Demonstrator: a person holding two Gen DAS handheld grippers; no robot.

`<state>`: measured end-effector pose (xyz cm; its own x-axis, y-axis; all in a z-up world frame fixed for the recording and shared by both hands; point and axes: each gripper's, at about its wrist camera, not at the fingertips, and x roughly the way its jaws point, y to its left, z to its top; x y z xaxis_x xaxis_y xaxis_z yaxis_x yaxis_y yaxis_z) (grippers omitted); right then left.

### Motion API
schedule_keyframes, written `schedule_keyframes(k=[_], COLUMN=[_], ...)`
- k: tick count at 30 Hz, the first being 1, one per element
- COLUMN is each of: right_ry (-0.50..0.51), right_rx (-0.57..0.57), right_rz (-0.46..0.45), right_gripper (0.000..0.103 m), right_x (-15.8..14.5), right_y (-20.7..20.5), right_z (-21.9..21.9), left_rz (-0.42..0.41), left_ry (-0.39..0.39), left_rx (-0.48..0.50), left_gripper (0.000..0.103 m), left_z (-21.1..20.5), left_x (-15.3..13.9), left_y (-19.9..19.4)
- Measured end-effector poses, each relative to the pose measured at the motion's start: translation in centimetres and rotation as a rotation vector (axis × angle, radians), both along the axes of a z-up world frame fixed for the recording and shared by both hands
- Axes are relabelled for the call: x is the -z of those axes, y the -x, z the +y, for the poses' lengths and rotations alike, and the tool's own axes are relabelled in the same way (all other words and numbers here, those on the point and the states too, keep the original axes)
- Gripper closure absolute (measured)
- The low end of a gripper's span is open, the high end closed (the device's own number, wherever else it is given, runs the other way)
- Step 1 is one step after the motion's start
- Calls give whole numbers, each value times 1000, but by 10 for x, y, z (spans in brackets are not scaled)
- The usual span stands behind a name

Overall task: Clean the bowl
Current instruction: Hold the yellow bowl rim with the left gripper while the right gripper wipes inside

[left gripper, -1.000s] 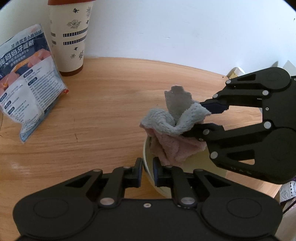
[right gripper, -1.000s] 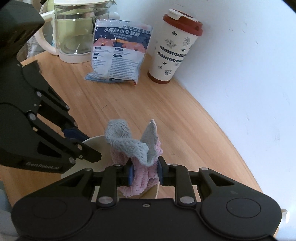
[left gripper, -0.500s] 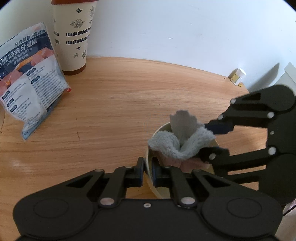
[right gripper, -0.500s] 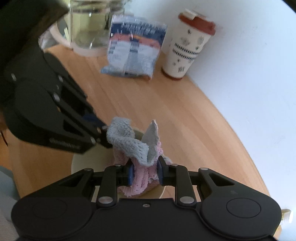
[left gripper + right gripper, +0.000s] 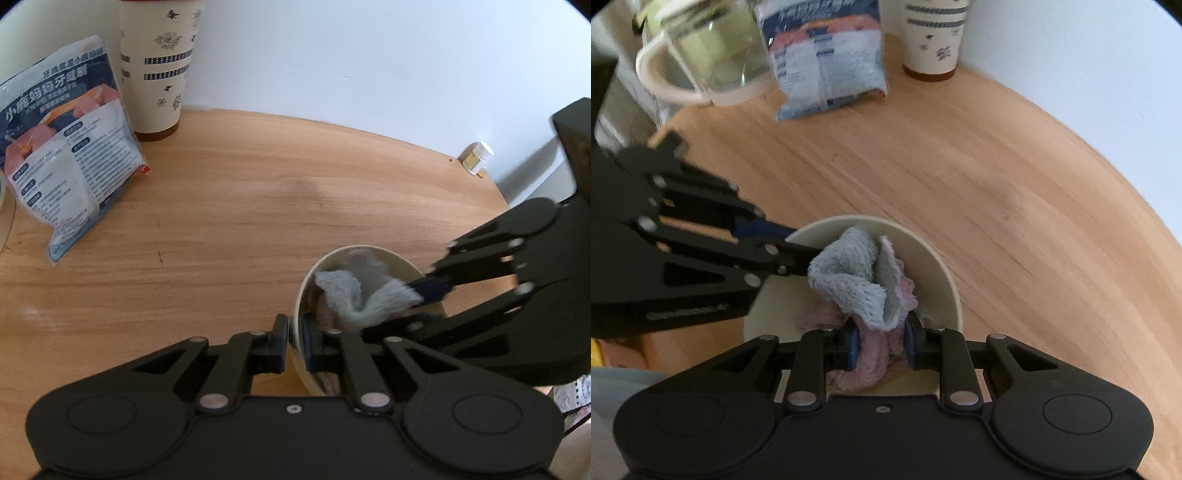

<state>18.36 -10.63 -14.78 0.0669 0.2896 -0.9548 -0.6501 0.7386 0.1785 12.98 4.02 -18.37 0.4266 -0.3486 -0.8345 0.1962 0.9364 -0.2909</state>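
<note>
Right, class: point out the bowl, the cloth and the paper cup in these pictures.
bowl (image 5: 942,273): right wrist view, on the bare inner wall at its right side.
cloth (image 5: 849,284): right wrist view, on the grey fold above the pink part.
paper cup (image 5: 159,85): left wrist view, on its patterned side wall.

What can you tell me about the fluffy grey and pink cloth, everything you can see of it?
The fluffy grey and pink cloth looks like soft terry or microfibre, grey on one side and pink on the other. It is bunched and folded, not spread flat. Its pink lower part sits inside the cream round bowl, against the inner wall, while grey folds stand up above. The right claw is shut on its pink part. The left claw grips the bowl's rim and does not hold the cloth.
</note>
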Motion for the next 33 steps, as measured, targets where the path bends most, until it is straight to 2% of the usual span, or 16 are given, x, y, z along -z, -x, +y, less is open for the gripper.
schedule_keyframes(k=[4,8,12,18,22,25,29,33], right_ry=[-8,2,29,86,123,128,143,191], right_rx=[-5,-76,-100,-162,-194,-175,-181,-242], right_rz=[59,92,122,90,7,-105,-203,-234], right_gripper=[76,76,76,76,76,77,78,78], right_x=[-15,-21,-7,9,8,-9,-30,-29], right_y=[7,17,15,20,22,27,36,43], right_z=[-8,-8,-2,11,19,14,10,14], left_rz=[-7,-5,8,17,16,18,21,32], left_ry=[-10,-10,3,8,-3,-2,6,22], left_rx=[-4,2,-1,8,44,56,57,52], left_gripper=[95,95,95,95,94,93,93,93], left_z=[-1,-2,0,2,2,3,5,7], left_x=[0,1,3,4,2,1,1,2], left_y=[-1,1,2,3,5,6,6,3])
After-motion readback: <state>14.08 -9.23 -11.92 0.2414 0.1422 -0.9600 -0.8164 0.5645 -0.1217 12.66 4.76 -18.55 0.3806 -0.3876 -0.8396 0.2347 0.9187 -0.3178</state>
